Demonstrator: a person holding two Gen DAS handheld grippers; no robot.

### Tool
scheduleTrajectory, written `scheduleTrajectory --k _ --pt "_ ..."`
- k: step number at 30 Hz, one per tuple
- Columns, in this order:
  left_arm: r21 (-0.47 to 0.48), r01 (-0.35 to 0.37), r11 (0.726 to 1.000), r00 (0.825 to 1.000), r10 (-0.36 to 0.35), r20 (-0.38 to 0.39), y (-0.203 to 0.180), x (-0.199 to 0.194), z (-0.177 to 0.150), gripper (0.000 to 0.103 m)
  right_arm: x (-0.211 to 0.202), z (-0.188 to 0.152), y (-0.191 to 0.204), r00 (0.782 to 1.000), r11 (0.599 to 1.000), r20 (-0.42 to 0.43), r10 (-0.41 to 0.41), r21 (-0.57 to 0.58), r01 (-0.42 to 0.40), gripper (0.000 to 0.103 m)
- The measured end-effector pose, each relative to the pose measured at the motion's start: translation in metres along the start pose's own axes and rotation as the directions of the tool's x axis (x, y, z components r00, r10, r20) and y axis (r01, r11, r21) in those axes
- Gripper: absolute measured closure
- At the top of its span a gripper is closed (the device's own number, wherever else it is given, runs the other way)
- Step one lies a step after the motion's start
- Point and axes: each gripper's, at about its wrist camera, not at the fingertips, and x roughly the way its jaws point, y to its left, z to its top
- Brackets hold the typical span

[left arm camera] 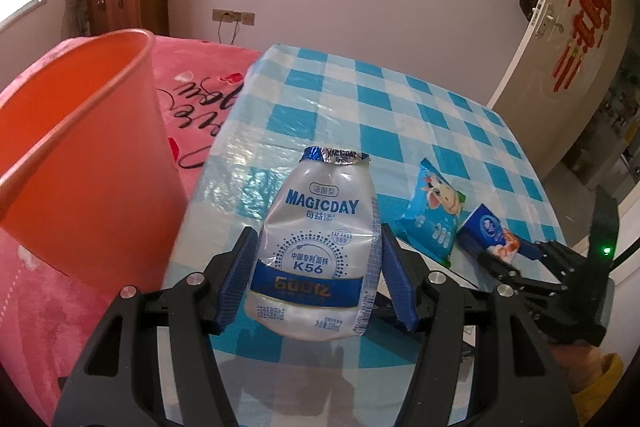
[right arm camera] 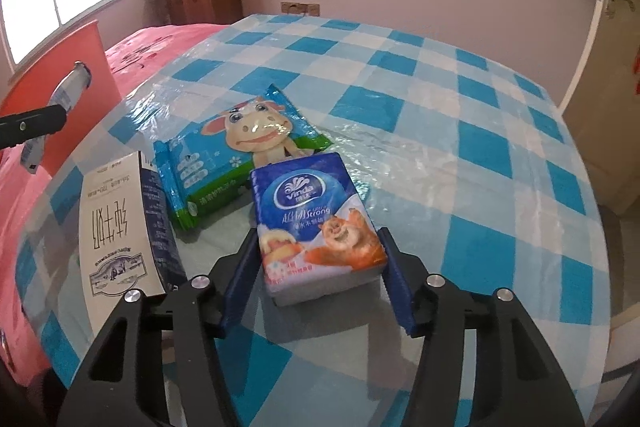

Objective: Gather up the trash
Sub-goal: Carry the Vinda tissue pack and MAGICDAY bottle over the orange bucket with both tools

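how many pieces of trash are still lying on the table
3: the tissue pack between the right tool's fingers, the wet wipes pack behind it, and the milk carton left of it. More may lie out of view.

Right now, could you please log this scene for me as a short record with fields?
Surface: table with blue checked cloth
Left gripper: shut on crushed drink bottle, lifted clear of the table
Right gripper: around tissue pack; contact unclear
On table: wet wipes pack, milk carton
Bin: orange bucket, left of the table
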Motion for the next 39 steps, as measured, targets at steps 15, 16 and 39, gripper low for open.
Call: scheduleTrajectory --k 15,16,39 --pt "0.022 -0.084 0.996 0.992 0.081 0.092 0.017 -0.032 0.017 0.041 -0.042 0.02 0.002 0.997 0.998 0.082 0.005 0.069 -0.01 0.049" --pt "0.021 -0.088 0.996 0.991 0.085 0.1 0.018 -0.035 0.019 0.041 -0.044 0.022 0.004 0.996 0.997 0.087 0.01 0.069 -0.016 0.049" --pt "-0.078 -0.226 0.971 0.938 0.238 0.25 0.091 -0.088 0.057 0.041 -0.058 0.121 0.132 0.952 0.959 0.142 0.269 -0.132 -0.251 0.049"
